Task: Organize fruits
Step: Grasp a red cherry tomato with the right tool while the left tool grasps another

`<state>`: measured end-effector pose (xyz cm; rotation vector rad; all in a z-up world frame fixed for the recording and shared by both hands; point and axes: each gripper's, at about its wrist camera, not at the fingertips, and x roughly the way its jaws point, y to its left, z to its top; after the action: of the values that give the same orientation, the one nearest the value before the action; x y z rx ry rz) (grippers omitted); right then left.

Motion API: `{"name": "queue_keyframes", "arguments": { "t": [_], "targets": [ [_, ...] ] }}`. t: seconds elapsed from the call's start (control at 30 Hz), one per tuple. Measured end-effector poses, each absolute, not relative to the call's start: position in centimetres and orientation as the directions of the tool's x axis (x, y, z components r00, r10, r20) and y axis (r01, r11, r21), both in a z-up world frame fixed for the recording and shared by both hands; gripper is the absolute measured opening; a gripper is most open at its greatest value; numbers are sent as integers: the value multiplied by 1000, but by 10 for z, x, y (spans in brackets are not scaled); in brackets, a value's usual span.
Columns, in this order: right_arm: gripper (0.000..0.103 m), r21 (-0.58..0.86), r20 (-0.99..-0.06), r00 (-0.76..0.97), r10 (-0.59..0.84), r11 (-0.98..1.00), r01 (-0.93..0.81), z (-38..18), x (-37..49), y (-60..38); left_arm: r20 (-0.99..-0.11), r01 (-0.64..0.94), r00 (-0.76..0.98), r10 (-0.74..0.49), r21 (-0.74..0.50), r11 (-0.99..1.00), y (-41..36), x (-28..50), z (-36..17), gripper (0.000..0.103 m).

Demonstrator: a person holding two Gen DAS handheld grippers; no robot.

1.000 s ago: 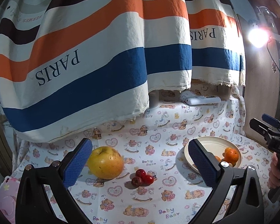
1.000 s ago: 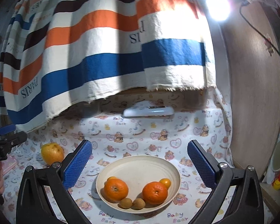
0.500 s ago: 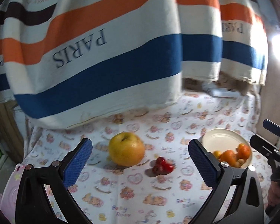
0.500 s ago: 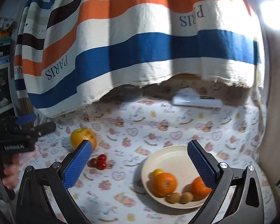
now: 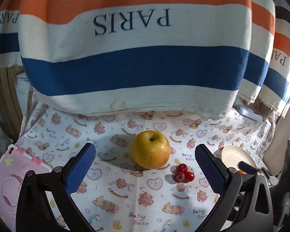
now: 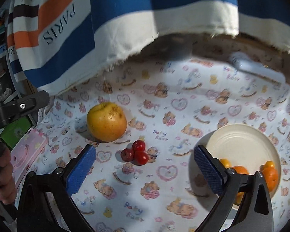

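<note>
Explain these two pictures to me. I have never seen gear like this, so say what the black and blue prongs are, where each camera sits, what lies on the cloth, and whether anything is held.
No robot here: a person holds a two-finger gripper in each hand, with a camera looking along the fingers. One picture comes from the left gripper, the other from the right gripper. Both are open and hold nothing. On the teddy-bear tablecloth lie a yellow apple and three small red fruits. To the right, a cream plate holds oranges. A pink case lies at the left edge, and a striped cloth hangs behind.
</note>
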<state>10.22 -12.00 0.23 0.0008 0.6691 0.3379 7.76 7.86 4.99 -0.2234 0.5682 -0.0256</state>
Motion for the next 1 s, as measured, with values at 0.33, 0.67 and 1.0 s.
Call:
{"name": "queue_keyframes", "arguments": {
  "t": [0.33, 0.67, 1.0],
  "targets": [
    [53, 194, -735, 590, 334, 938, -288, -43, 144, -113, -592, -64, 800, -99, -248, 967, 87, 90, 35, 84],
    [34, 155, -778, 544, 314, 935, -318, -60, 153, -99, -590, -59, 800, -107, -254, 965, 85, 90, 37, 84],
    [26, 131, -775, 561, 290, 943, -306, -63, 153, -101, -592, -35, 797, -117, -238, 971, 76, 91, 38, 84]
  ]
}}
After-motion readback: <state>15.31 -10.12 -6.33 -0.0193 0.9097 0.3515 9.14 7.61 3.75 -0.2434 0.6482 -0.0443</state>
